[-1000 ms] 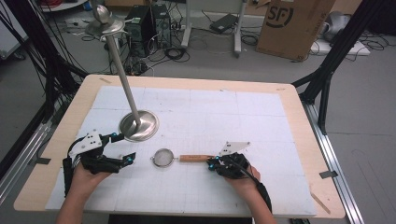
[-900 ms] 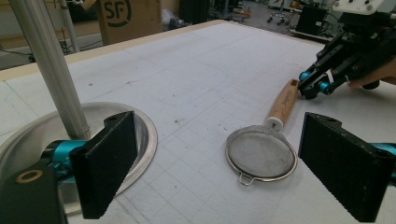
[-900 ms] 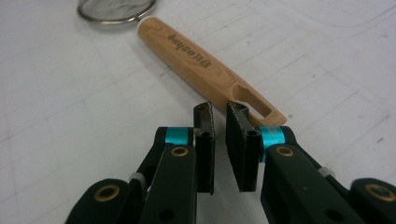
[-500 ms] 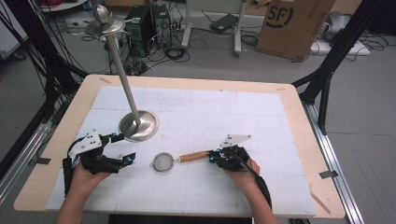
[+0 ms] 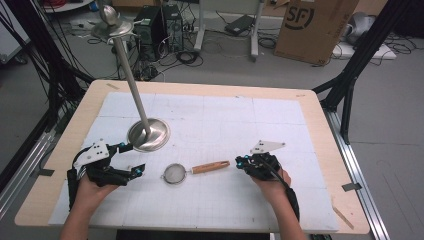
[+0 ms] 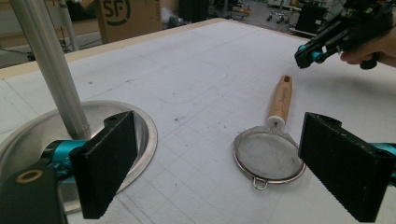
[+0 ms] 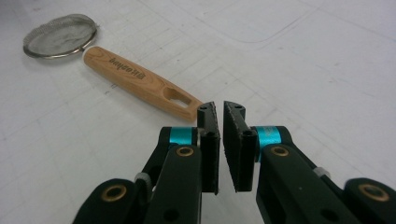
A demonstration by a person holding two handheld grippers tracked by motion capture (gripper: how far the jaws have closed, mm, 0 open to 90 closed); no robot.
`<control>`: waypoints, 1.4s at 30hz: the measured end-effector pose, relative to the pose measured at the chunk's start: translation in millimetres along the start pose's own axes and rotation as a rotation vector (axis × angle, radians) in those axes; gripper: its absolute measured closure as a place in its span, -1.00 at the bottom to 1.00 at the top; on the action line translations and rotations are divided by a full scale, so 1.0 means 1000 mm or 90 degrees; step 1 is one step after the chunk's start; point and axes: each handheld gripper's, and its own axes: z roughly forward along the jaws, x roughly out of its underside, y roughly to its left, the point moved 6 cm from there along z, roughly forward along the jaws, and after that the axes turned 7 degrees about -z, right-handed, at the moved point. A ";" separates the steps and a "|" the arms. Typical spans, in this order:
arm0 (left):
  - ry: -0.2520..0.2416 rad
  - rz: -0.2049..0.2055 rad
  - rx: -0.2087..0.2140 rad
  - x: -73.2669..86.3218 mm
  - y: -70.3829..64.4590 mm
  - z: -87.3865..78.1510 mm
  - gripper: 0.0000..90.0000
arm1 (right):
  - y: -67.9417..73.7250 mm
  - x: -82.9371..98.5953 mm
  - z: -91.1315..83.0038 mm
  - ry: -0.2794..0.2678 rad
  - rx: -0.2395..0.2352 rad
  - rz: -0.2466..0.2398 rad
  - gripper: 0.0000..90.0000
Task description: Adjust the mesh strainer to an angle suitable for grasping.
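Lying on the white gridded surface, a round wire-mesh strainer with smooth wooden handle is sitting just beyond the nearly closed, empty right gripper, while the left gripper is gaping wide, empty.

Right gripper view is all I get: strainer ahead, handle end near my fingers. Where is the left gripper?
Observer: The left gripper is at the strainer's mesh end, opposite you, fingers wide open and holding nothing.
Operator: Anything else near the mesh?
Observer: A metal stand with a tall pole sits just beyond it. Its round base is close to the strainer but not touching it.
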 end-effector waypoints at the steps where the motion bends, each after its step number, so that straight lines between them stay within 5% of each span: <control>1: 0.000 0.000 0.001 0.000 0.000 0.000 -0.72 | -0.002 0.001 -0.005 -0.008 0.003 -0.004 0.85; 8: 0.001 0.001 -0.002 0.000 0.000 0.000 -0.72 | -0.010 0.009 -0.044 -0.062 0.025 0.002 0.60; 10: 0.001 0.001 0.001 0.000 -0.001 0.001 -0.72 | -0.012 0.013 -0.062 -0.108 0.032 0.000 0.50; 15: 0.010 0.004 0.003 0.002 -0.002 0.003 -0.72 | -0.018 0.019 -0.077 -0.152 0.048 0.016 0.30; 27: 0.014 0.013 0.016 0.001 -0.010 0.008 -0.72 | -0.027 0.021 -0.082 -0.176 0.075 0.045 -0.16; 35: 0.040 0.017 0.022 0.002 -0.014 0.021 -0.71 | -0.025 0.018 -0.080 -0.177 0.069 0.042 -0.18; 42: 0.075 0.047 0.022 -0.006 -0.021 0.043 -0.68 | -0.024 0.016 -0.076 -0.174 0.062 0.042 -0.18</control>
